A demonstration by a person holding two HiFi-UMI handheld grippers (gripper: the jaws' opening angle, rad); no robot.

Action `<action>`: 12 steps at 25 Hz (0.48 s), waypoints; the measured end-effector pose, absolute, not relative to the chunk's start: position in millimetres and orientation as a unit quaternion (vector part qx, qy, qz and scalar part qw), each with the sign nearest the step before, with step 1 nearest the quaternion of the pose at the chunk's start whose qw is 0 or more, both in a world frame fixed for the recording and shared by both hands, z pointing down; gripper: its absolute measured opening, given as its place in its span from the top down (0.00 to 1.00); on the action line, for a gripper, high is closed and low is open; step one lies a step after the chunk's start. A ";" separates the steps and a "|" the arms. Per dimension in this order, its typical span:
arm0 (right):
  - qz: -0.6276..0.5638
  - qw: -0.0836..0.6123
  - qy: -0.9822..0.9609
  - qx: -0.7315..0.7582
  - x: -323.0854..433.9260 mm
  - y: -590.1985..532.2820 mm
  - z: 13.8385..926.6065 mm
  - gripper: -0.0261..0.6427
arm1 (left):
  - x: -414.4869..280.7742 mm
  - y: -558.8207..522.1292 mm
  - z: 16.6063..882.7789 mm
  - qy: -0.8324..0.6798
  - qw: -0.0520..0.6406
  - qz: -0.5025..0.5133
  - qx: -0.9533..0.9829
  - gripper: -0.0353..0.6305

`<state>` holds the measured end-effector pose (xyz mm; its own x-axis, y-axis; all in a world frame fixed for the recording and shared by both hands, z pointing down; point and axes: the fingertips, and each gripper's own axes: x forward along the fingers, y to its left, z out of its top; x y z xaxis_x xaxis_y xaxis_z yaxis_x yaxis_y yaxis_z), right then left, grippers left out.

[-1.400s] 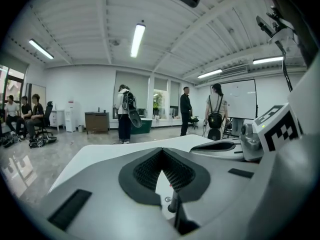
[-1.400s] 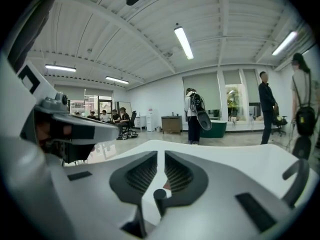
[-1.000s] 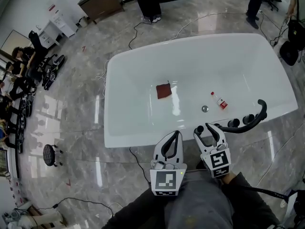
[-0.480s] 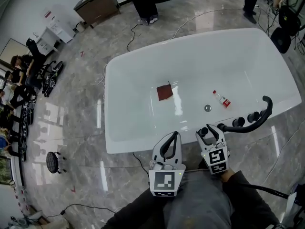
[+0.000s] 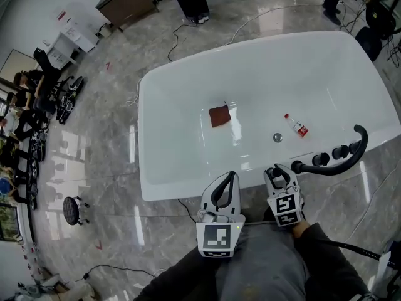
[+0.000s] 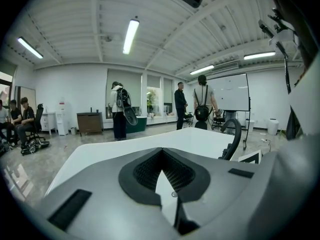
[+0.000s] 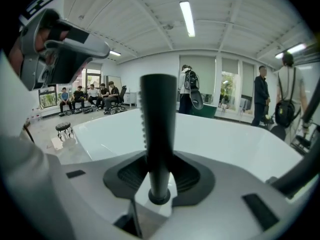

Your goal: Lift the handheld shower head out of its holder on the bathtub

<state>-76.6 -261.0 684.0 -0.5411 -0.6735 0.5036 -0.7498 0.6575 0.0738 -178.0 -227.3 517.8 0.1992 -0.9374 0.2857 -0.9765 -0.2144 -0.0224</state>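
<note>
Right gripper view has the handheld shower head (image 7: pixel 159 129) standing upright, its foot seated in the holder (image 7: pixel 159 200) on the tub edge. My right gripper (image 5: pixel 279 173) has just been closing around it, and the pads look snug on both sides. My worry is that if I pull at a slant it could bind in the socket, or the smooth handle could slide through. My left gripper (image 5: pixel 232 177) is pinched together, empty (just idling). The bathtub (image 5: pixel 156 187) holds a brown cloth (image 5: pixel 219 115) and a little bottle (image 5: pixel 296 125).
</note>
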 end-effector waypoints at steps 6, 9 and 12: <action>0.073 0.235 -0.882 0.403 -77.0 -265.1 669.9 0.75 | -183.3 -225.9 522.1 -0.630 0.093 0.120 0.761 0.94; 0.057 0.206 -0.892 0.398 -82.2 -267.8 610.8 0.75 | -191.3 -222.5 497.3 -0.639 0.102 0.116 0.753 0.94; 0.051 0.172 -0.899 0.401 -82.8 -270.4 533.3 0.75 | -196.1 -223.6 457.4 -0.645 0.110 0.111 0.748 0.94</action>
<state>-82.8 -270.4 533.3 -0.6203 -0.7024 0.3492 -0.7373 0.6740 0.0459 -196.1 -223.6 457.4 0.1431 -0.9407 0.3076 -0.9894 -0.1433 0.0219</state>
